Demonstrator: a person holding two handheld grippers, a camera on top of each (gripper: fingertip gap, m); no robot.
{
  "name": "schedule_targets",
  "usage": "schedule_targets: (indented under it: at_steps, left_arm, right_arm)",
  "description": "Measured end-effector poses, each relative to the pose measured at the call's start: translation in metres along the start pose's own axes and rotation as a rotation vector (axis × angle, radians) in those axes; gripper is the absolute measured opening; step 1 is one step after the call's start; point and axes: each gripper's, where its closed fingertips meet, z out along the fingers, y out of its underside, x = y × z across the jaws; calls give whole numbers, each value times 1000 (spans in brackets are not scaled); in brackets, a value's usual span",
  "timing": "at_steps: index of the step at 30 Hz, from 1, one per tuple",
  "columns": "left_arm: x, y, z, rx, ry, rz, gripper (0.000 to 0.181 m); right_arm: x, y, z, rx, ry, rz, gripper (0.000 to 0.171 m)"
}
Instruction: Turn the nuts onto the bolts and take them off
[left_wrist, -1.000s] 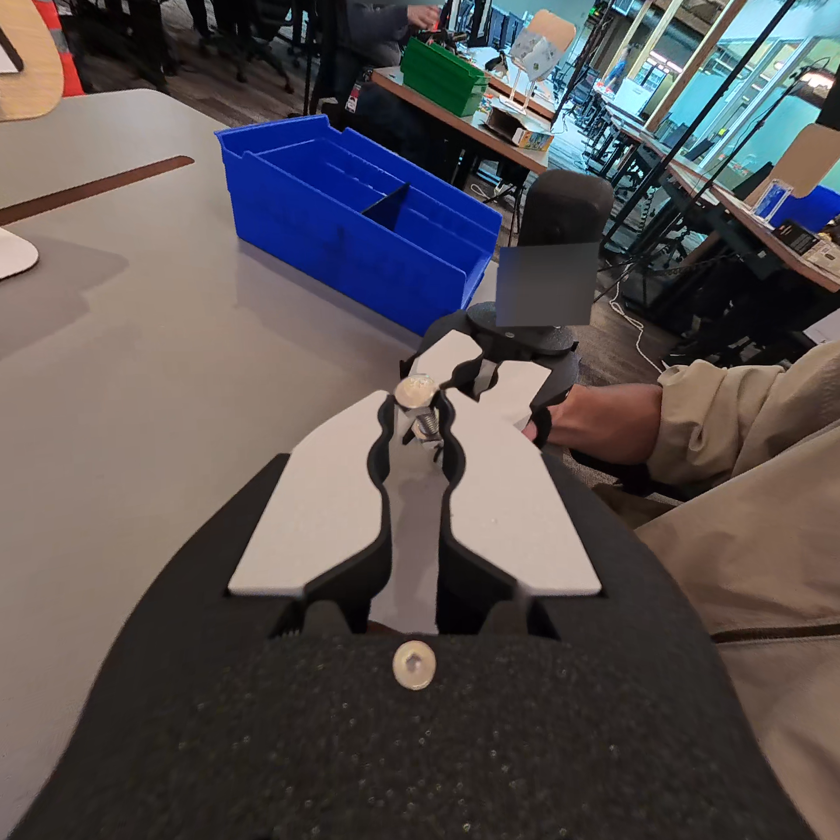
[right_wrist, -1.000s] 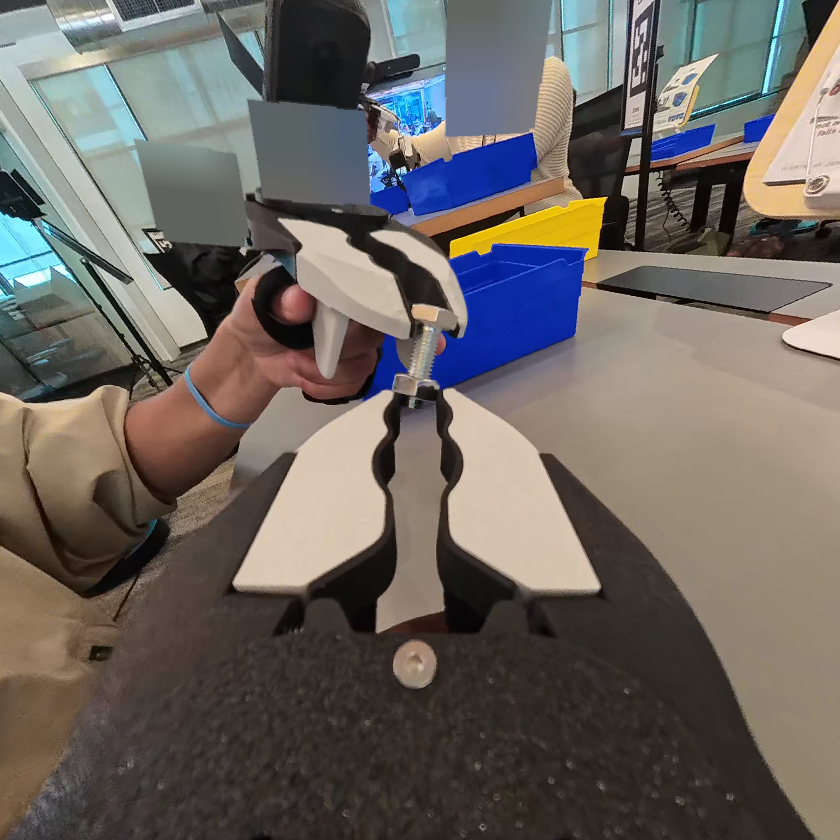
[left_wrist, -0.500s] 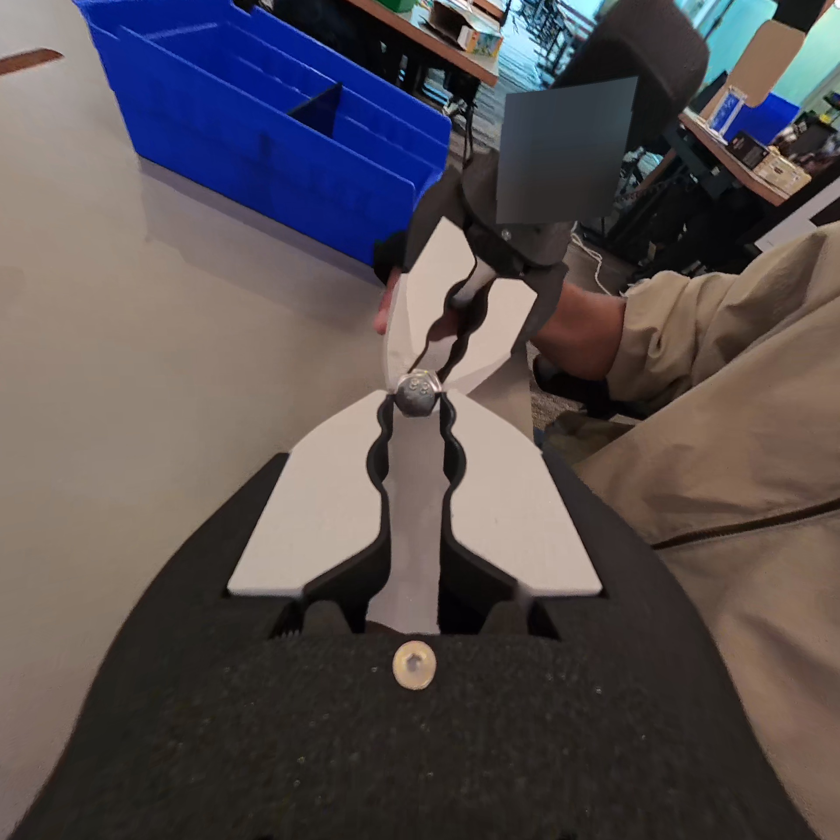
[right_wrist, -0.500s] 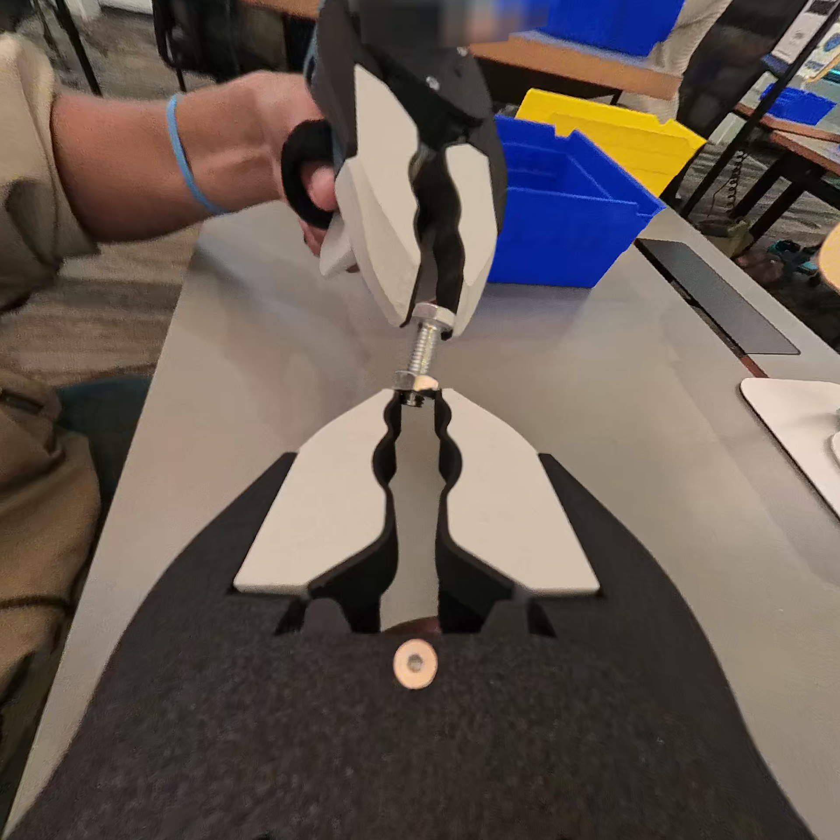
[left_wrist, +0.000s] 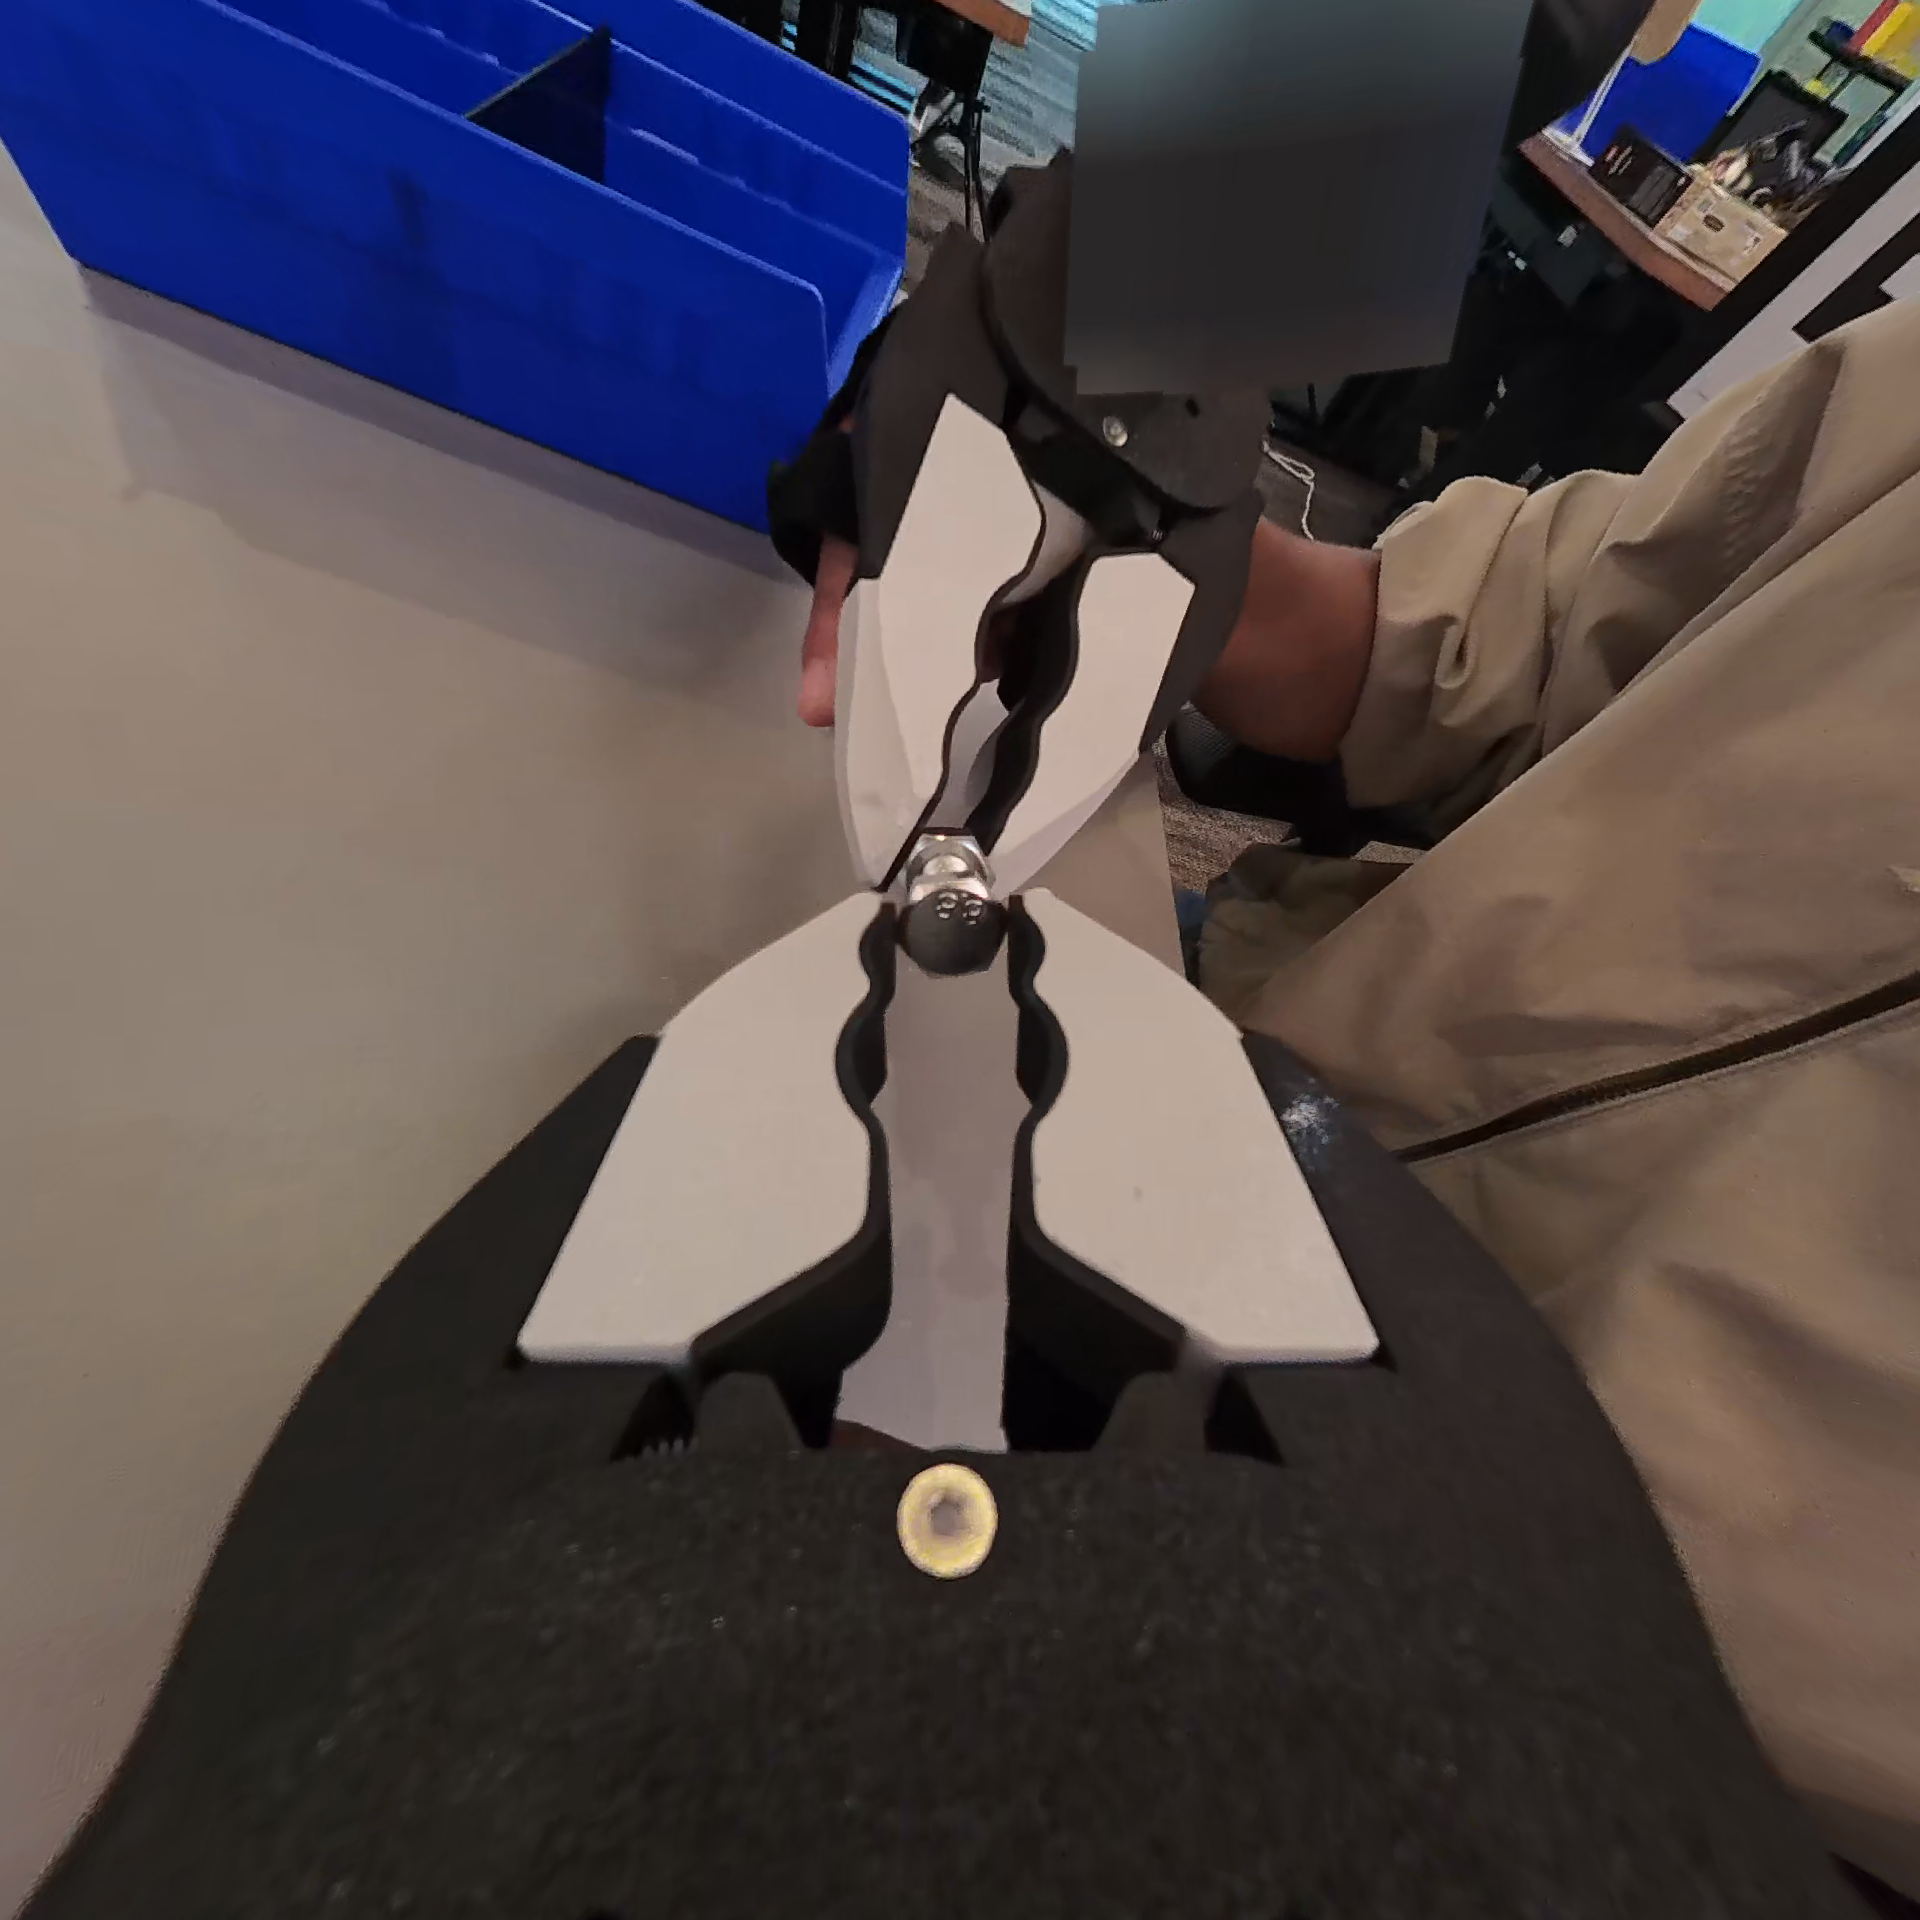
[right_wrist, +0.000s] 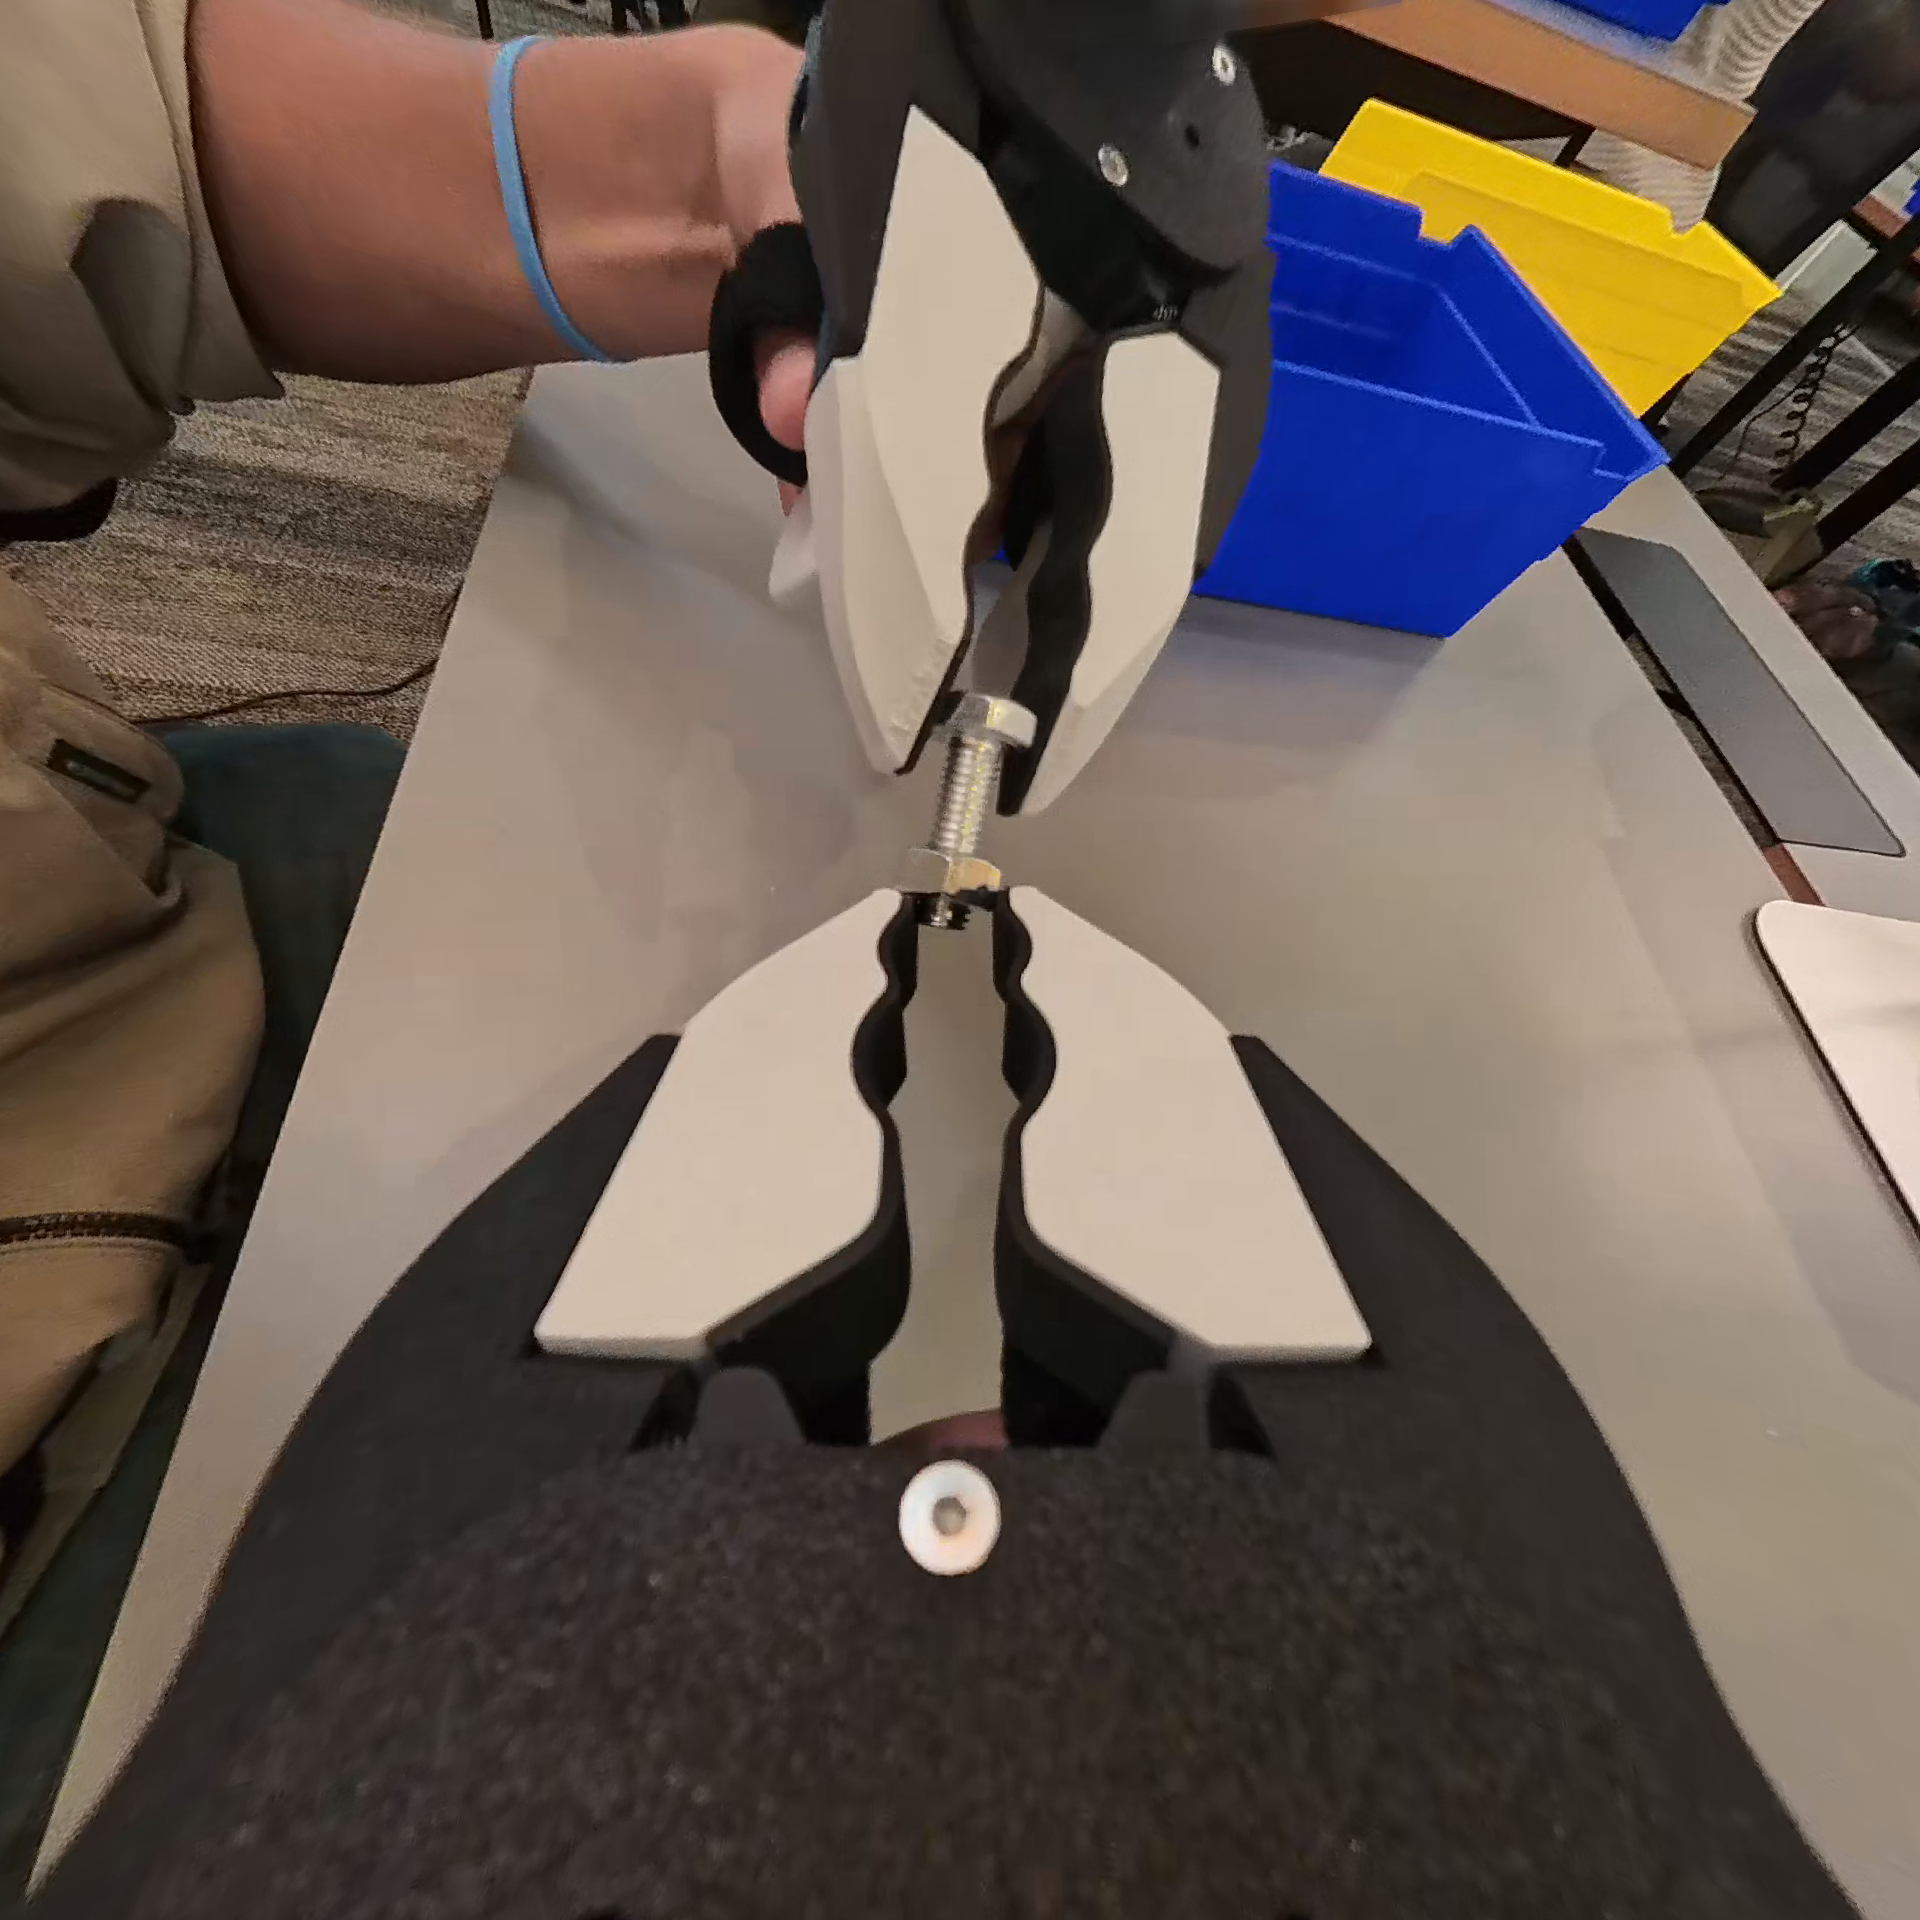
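Steel bolt (right_wrist: 964, 769) head pinched in left tongs (left_wrist: 951, 920), right tongs (right_wrist: 951, 899) clamp nut (right_wrist: 951, 871), thread tip hidden.

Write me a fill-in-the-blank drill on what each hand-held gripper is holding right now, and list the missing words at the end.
1. The left hand-held gripper is shut on the bolt's ____.
2. The right hand-held gripper is shut on the ____, which sits on the bolt's thread.
3. Behind both grippers, on the grey table, stands a bin coloured ____.
4. Beyond that bin stands another one, coloured ____.

Missing words: head; nut; blue; yellow
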Motion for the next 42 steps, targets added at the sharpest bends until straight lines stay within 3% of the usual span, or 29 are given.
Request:
schedule_targets:
  at_steps: [5, 10, 15, 20, 26, 34, 42]
  left_arm:
    - [-5, 2, -1, 15, -14, 56, 19]
    - [-9, -15, -10, 184, 12, 100, 19]
    - [-26, -38, -29, 396, -34, 123, 19]
    - [-29, -39, -37, 464, -124, 244, 19]
    - [-19, -33, -34, 465, -133, 299, 19]
    - [-17, -34, -30, 466, -145, 322, 19]
    - [-23, -27, -23, 430, -139, 293, 19]
  right_arm:
    - [3, 2, 4, 4, 22, 5, 14]
    - [13, -7, -4, 116, 56, 75, 20]
    - [34, -12, -12, 276, 34, 354, 34]
    - [36, -21, -4, 486, -213, 803, 28]
    - [35, -32, -8, 675, -506, 1117, 26]
    - [29, -39, -8, 701, -603, 1160, 21]
    - [36, -34, -9, 673, -469, 1062, 16]
